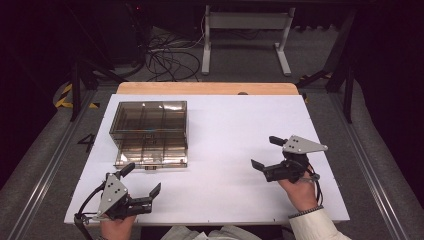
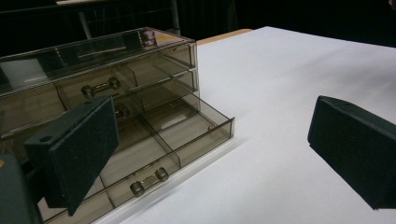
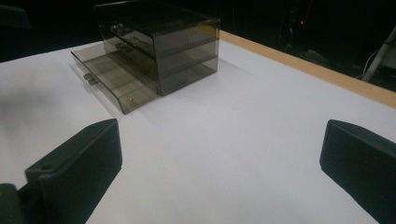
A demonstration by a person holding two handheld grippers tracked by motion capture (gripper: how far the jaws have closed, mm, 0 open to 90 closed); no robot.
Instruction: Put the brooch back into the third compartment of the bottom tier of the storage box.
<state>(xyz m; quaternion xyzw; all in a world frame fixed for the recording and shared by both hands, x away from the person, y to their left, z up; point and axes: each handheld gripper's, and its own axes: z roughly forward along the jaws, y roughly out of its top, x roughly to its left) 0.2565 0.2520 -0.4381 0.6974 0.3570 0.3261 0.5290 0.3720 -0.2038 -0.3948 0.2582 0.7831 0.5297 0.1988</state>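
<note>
The contents of the smoky drawer box point(image 1: 149, 132) are hard to make out through its tinted walls; dividers are being shown inside, but nothing in the compartments can be told apart. In the left gripper view part of the box is being hidden behind a black jaw, and its left end is being cut off by the frame. The box is standing on the left, far part of the table point(image 1: 235, 135), with its bottom drawer point(image 2: 168, 140) pulled out toward the near side and the two above shut; small metal handles point(image 2: 149, 181) are being shown on the drawer fronts.

The left gripper point(image 1: 142, 181) is being held at the near left, just near of the box, its jaws spread wide with nothing between them. The right gripper point(image 1: 266, 152) is being held at the right, well apart from the box, likewise spread wide and holding nothing.

The table is being covered by a white sheet, with a wooden edge point(image 1: 207, 88) exposed at the far side. Beyond it, a grey floor, tangled cables point(image 1: 167, 57) and a white frame point(image 1: 246, 37) are being seen; the rest of the room is being lost in darkness.
</note>
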